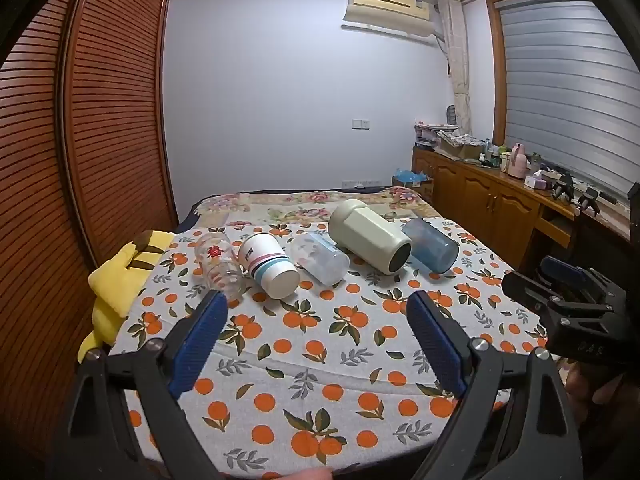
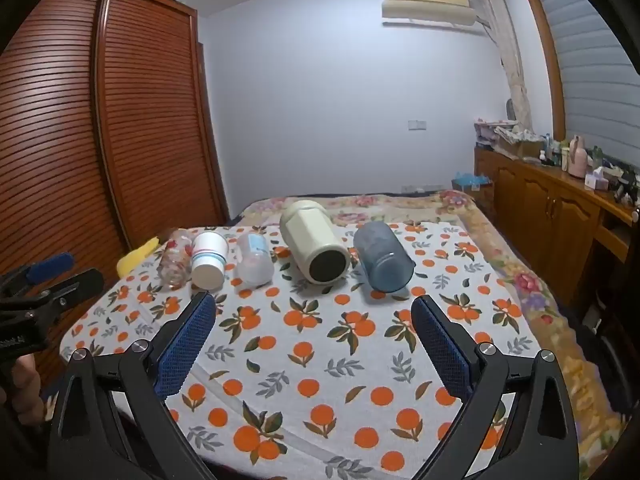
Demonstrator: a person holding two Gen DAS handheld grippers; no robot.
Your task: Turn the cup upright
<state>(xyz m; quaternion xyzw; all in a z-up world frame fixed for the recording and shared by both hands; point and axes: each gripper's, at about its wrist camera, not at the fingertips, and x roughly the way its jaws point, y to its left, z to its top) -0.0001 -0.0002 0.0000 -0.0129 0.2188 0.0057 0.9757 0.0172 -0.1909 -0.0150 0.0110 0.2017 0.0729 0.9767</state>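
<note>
Several cups lie on their sides in a row on the orange-print cloth (image 1: 312, 352): a clear glass with red print (image 1: 218, 266), a white paper cup with stripes (image 1: 269, 266), a clear plastic cup (image 1: 319, 258), a cream mug (image 1: 368, 242) and a blue tumbler (image 1: 432, 250). The right wrist view shows the same row: glass (image 2: 175, 260), paper cup (image 2: 208, 260), clear cup (image 2: 254, 258), cream mug (image 2: 314, 242), blue tumbler (image 2: 382, 256). My left gripper (image 1: 316, 308) is open and empty, short of the row. My right gripper (image 2: 312, 312) is open and empty, short of the mug and tumbler.
A yellow plush (image 1: 120, 276) lies at the cloth's left edge. A slatted wooden wardrobe (image 1: 100, 120) stands to the left. A wooden cabinet (image 1: 492, 196) with clutter runs along the right wall. A floral blanket (image 2: 400, 204) covers the bed behind the cups.
</note>
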